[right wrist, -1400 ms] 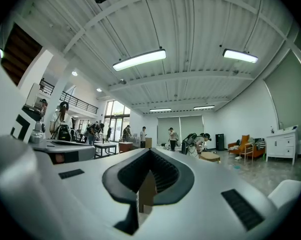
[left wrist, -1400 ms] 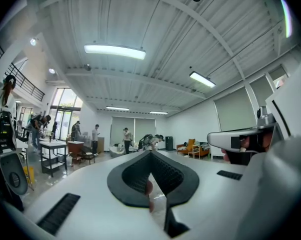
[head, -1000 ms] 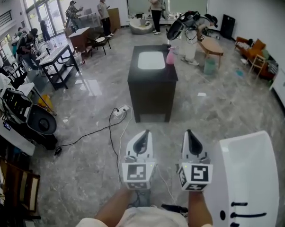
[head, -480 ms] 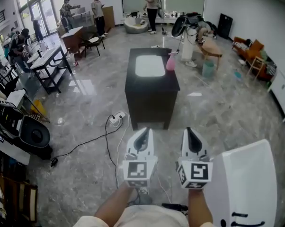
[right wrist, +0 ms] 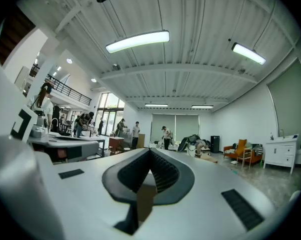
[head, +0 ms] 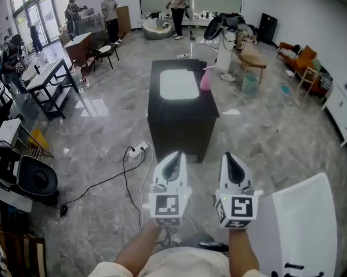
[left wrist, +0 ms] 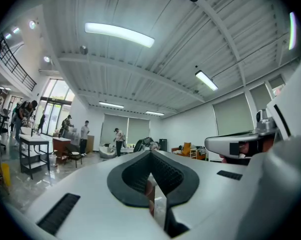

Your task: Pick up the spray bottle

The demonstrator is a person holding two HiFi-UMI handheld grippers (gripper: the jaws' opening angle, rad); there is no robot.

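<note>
One small spray bottle (head: 206, 78) shows only indistinctly.

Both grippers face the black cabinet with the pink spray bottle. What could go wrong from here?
The power strip lies on the floor before the black cabinet: a trip risk. The pink spray bottle stands at the cabinet top's right edge; a nudge might tip it off. Left gripper and right gripper are shut; one must open first.

You have no readable word, brand or number in any view. The left cube (head: 166, 205) and right cube (head: 238, 208), low in the head view, bear only black square patterns. The white panel (head: 297, 218) at lower right shows black strokes you cannot read.
</note>
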